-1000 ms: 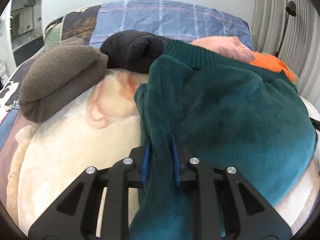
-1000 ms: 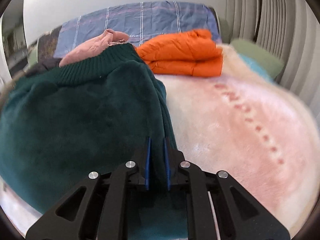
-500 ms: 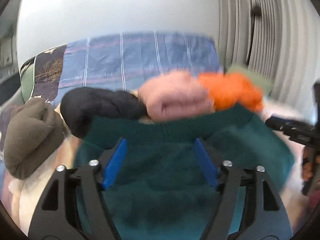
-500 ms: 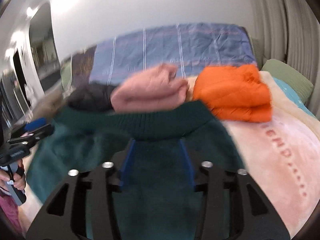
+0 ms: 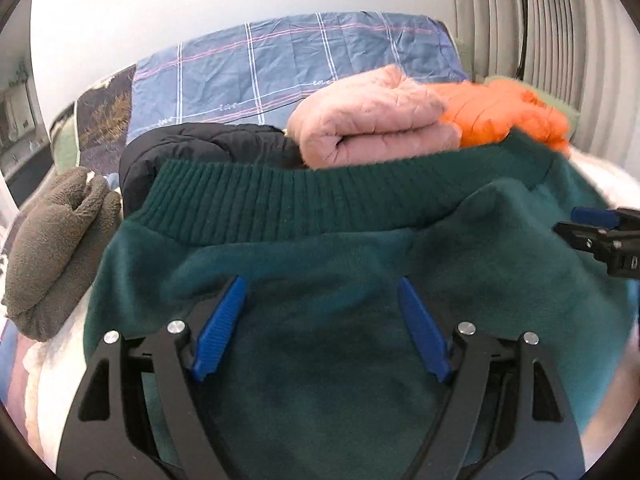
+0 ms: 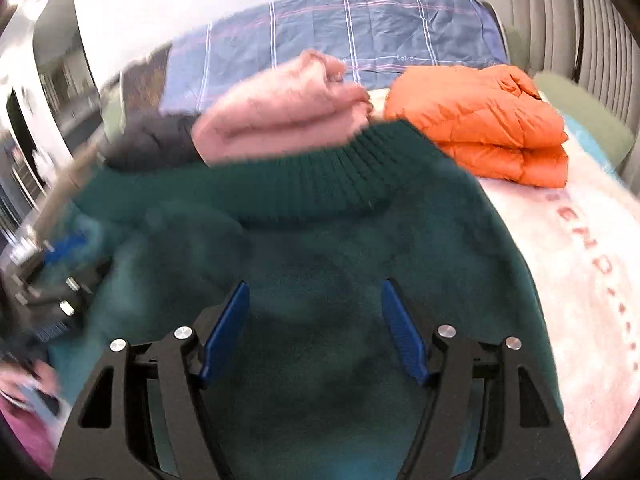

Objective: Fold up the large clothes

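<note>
A dark green fleece garment [image 5: 328, 320] with a ribbed knit band [image 5: 320, 196] lies folded on the bed, filling the lower half of both views [image 6: 340, 280]. My left gripper [image 5: 322, 284] hovers over its left part, jaws opening, blue pads clear of the cloth. My right gripper [image 6: 314, 288] hovers over its right part, jaws likewise opening with nothing pinched. The right gripper [image 5: 600, 236] also shows at the right edge of the left wrist view, and the left gripper [image 6: 52, 280] appears blurred at the left of the right wrist view.
Behind the green garment lie folded piles: a pink jacket [image 5: 372, 120], an orange puffer jacket [image 6: 484, 124], a black jacket [image 5: 200, 148] and a grey-brown fleece [image 5: 52, 248]. A blue plaid pillow [image 5: 300, 60] sits at the headboard. A pale pink blanket [image 6: 580, 272] covers the bed.
Both grippers let go of the green garment's edges, opened wide, and drew back toward its middle. The garment now lies flat with the ribbed band across the far side.
</note>
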`<move>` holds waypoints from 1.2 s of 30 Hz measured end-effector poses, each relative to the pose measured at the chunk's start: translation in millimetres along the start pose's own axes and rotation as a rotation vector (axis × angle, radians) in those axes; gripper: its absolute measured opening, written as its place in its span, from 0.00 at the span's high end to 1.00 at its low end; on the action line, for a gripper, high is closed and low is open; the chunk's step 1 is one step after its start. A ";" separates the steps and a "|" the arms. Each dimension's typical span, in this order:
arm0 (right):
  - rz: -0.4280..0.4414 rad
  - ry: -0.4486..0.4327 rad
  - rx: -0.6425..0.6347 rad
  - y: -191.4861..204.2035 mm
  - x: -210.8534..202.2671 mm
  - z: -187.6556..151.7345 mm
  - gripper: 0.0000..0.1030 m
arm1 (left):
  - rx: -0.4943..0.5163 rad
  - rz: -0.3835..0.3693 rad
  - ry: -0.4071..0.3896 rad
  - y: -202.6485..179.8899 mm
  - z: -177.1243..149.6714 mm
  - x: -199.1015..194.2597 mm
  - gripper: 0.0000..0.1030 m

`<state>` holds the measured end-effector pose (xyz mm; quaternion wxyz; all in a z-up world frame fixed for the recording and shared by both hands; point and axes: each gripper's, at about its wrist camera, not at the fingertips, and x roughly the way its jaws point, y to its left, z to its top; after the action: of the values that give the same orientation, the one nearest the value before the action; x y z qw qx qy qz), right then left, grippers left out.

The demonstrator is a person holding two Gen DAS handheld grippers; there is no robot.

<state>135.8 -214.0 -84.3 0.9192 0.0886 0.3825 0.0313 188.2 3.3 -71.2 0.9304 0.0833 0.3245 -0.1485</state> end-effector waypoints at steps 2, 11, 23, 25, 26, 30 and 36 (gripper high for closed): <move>0.006 -0.043 -0.017 7.9 -8.3 21.3 0.31 | -0.037 -0.063 -0.015 1.1 15.0 -9.9 0.23; -0.007 -0.005 0.018 15.5 61.2 51.9 0.24 | -0.090 0.011 0.110 20.4 57.2 57.3 0.12; -0.047 0.119 -0.006 17.8 98.3 38.4 0.22 | -0.043 0.069 0.225 10.2 47.3 90.2 0.11; -0.047 0.109 -0.010 19.3 95.0 36.5 0.22 | -0.044 0.070 0.218 10.0 45.7 88.9 0.11; -0.043 0.106 -0.008 19.7 96.6 39.2 0.22 | -0.047 0.068 0.212 10.5 45.9 86.5 0.11; -0.058 0.023 -0.002 26.4 44.9 32.1 0.22 | -0.066 0.037 0.148 16.8 45.3 52.6 0.13; -0.053 0.028 -0.080 42.3 49.0 -6.2 0.10 | 0.036 0.065 0.144 -3.2 14.1 31.9 0.10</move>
<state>166.4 -165.4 -114.8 0.9169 0.0413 0.3962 0.0234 219.0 -10.4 -80.5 0.9073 0.1211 0.3850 -0.1179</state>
